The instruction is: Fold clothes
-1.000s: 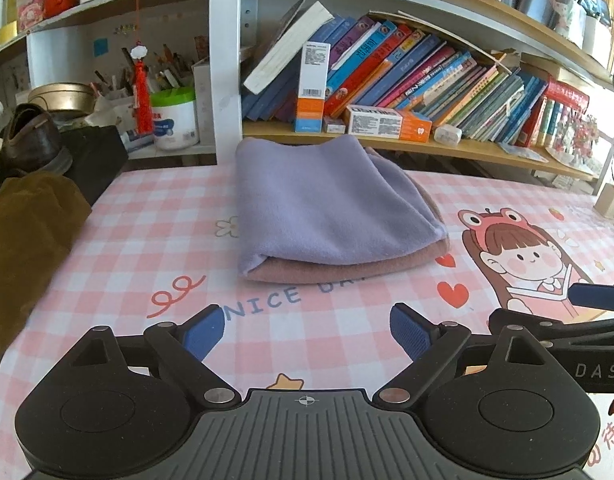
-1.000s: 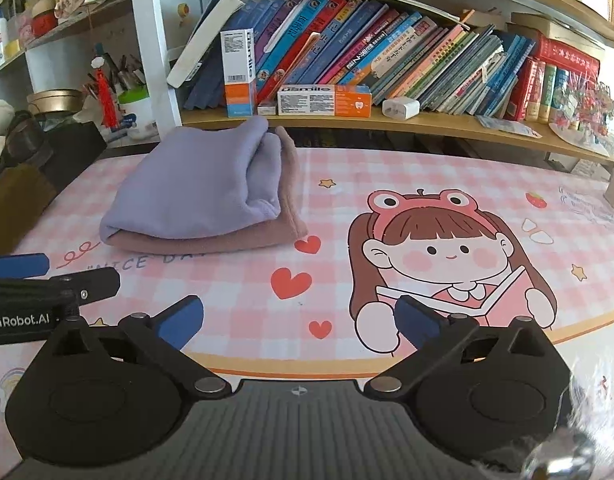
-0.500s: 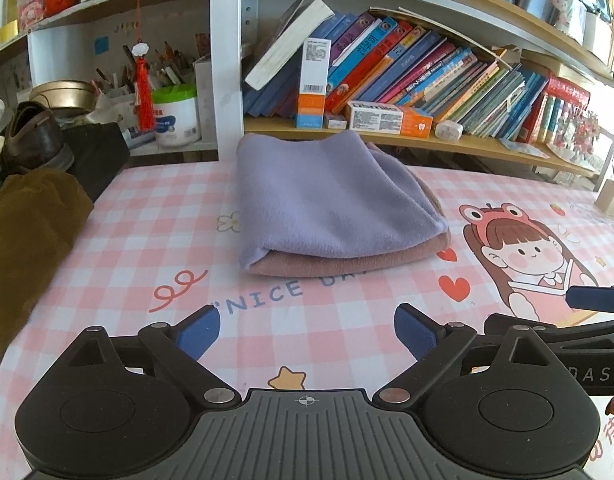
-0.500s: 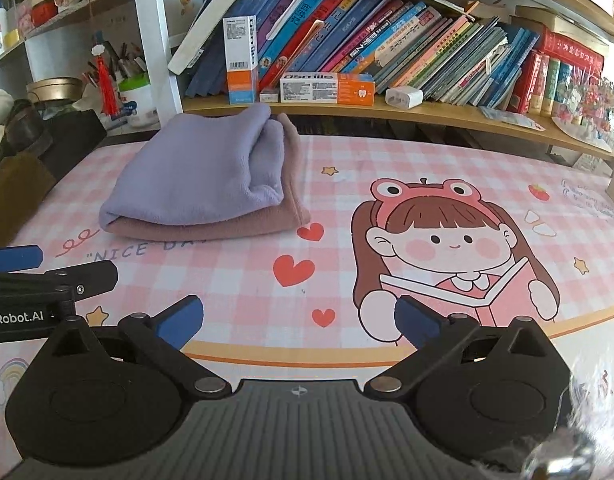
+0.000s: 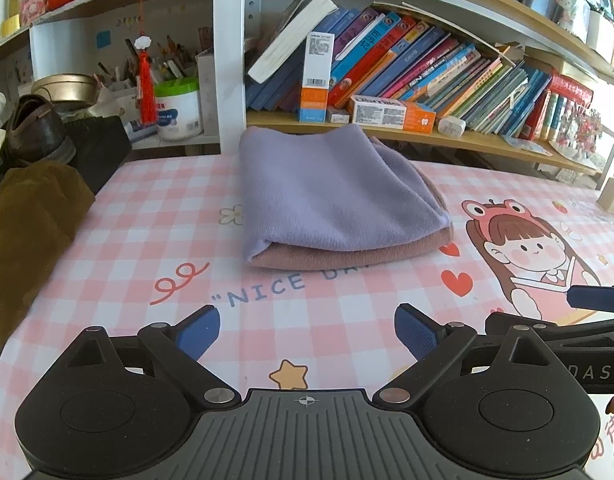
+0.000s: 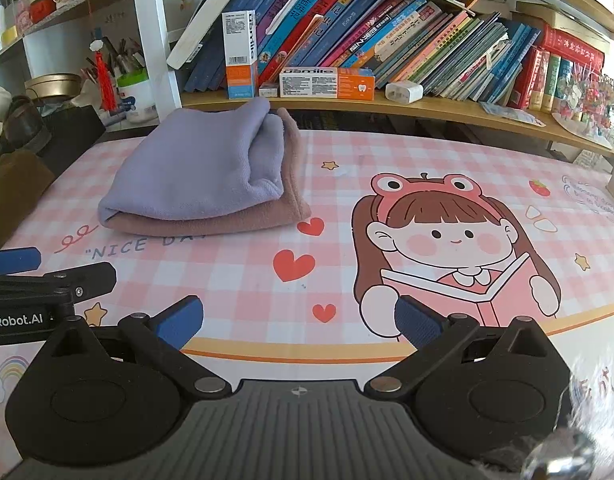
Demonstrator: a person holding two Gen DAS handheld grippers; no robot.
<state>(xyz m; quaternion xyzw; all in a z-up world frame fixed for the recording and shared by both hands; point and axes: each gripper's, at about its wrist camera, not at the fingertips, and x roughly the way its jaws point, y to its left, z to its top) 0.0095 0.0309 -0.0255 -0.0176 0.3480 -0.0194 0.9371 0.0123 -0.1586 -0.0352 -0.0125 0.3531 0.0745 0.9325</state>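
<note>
Both the left claw and the right claw, spread wide and empty, have eased back from the folded lilac-and-pink clothes stacked at the checked table's far edge, suggesting the folding is finished.

pink checked tablecloth, centre: "NICE DA…" | white-orange box, upper shelf: "usmile" | black left gripper, left edge: "nRobot.AI"
</note>
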